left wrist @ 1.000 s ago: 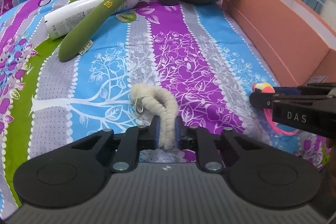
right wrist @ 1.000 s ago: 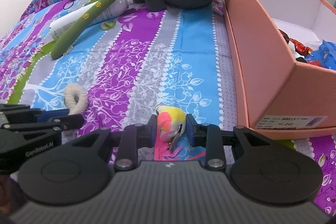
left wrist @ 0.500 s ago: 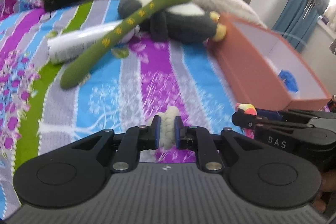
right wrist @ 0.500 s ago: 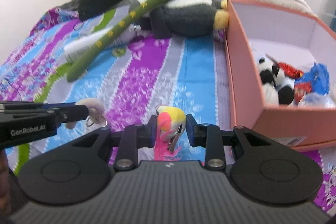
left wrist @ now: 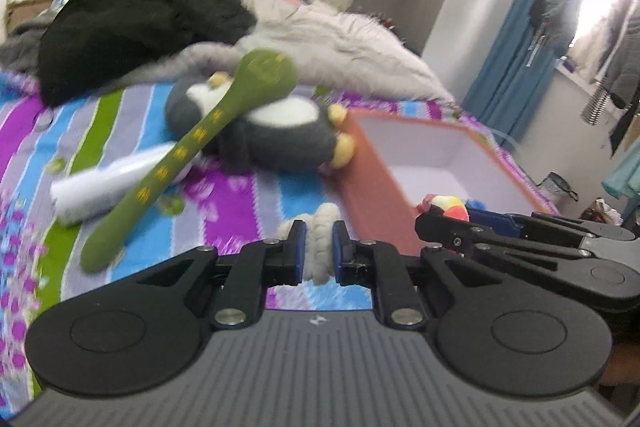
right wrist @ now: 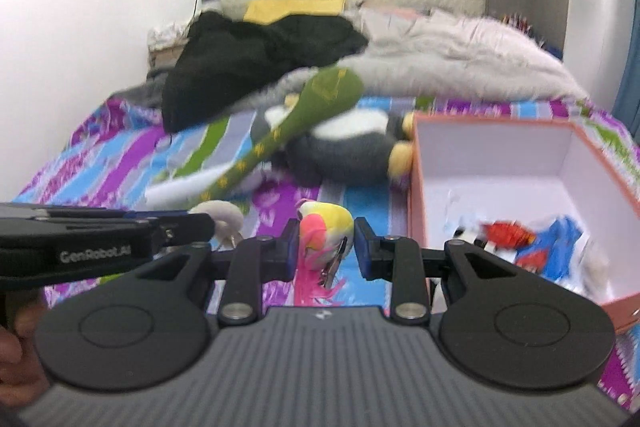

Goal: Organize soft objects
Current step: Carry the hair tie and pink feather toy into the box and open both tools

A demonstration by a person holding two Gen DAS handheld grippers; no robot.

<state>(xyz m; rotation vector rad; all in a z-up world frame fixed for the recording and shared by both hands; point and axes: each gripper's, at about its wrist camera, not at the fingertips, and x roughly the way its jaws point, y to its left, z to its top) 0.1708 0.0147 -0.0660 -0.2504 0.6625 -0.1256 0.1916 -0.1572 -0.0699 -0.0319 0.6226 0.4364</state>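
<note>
My left gripper (left wrist: 319, 247) is shut on a cream rope toy (left wrist: 320, 247) and holds it above the striped bed. My right gripper (right wrist: 325, 243) is shut on a pink and yellow bird toy (right wrist: 326, 231), also lifted. The salmon box (right wrist: 496, 125) stands to the right, with small soft toys (right wrist: 520, 239) inside. Each gripper shows in the other's view: the right one (left wrist: 444, 223) beside the box, the left one (right wrist: 200, 223) at the left. A long green plush (left wrist: 192, 151) lies across a grey penguin plush (left wrist: 280, 135).
A white bottle (left wrist: 108, 183) lies under the green plush. A black garment (left wrist: 132, 31) and a grey fluffy blanket (left wrist: 340, 43) are heaped at the head of the bed. Blue curtains (left wrist: 516, 39) hang at the right.
Both grippers have risen from the bed with their toys, and the views have tilted up toward the headboard. The box interior has come into view.
</note>
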